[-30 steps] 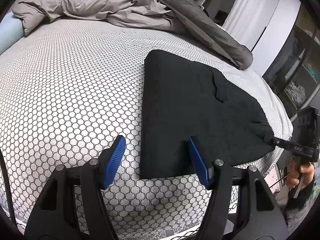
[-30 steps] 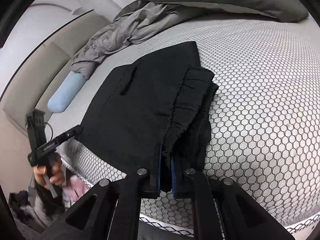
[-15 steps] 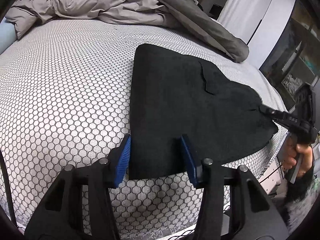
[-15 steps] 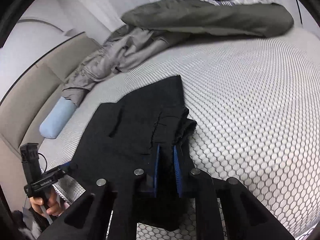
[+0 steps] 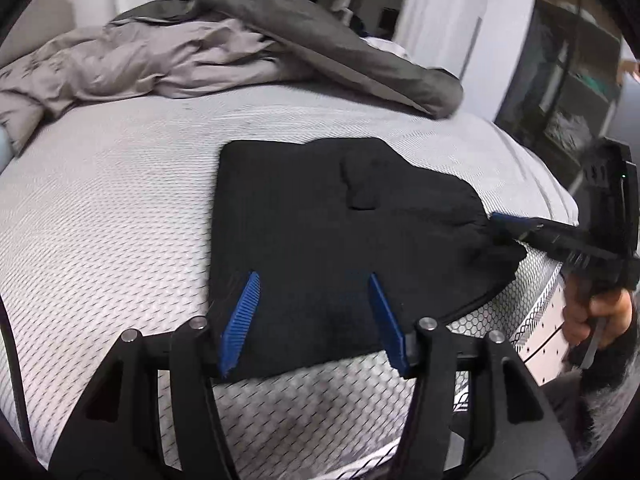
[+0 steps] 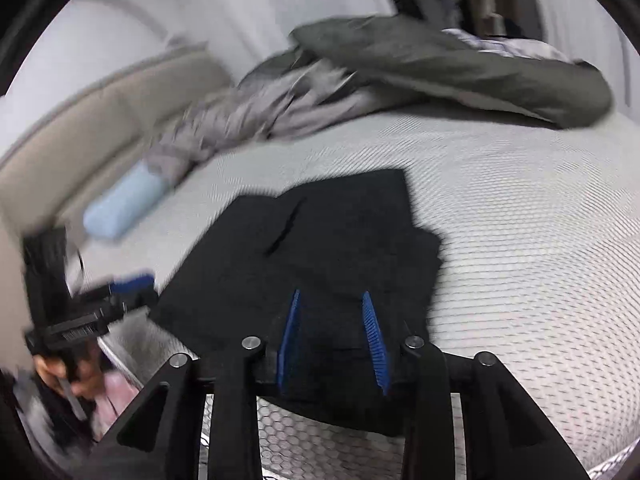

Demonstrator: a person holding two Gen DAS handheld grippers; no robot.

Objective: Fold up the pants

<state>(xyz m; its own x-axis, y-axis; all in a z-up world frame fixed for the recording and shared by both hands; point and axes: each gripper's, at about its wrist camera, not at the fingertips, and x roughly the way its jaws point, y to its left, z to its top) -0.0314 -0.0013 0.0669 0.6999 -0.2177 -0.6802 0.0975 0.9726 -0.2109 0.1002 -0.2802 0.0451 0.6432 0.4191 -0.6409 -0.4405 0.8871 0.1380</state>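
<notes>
The black pants [image 5: 320,208] lie folded into a flat, roughly square stack on the bed's honeycomb-patterned mattress [image 5: 100,220]. My left gripper [image 5: 312,276] hovers over the stack's near left corner. Its blue pads are apart and its jaws are opening, with cloth beneath them and nothing pinched. From the right wrist view the pants [image 6: 340,232] show a pocket slit. My right gripper [image 6: 331,294] hangs over their near edge, jaws opening and pads clear of the fabric. Each gripper shows in the other's view, the right gripper [image 5: 500,224] at the pants' right edge and the left gripper [image 6: 136,282] at their left.
A crumpled light grey duvet [image 5: 160,60] and a dark grey blanket [image 5: 360,60] lie across the far side of the bed. A pale blue pillow [image 6: 124,208] rests by the beige headboard [image 6: 100,112]. The mattress drops off just beyond the pants on the right, near dark shelving [image 5: 560,100].
My right gripper has let go of the pants' edge, opened and lifted back. My left gripper has shifted right, over the pants' near corner, and risen.
</notes>
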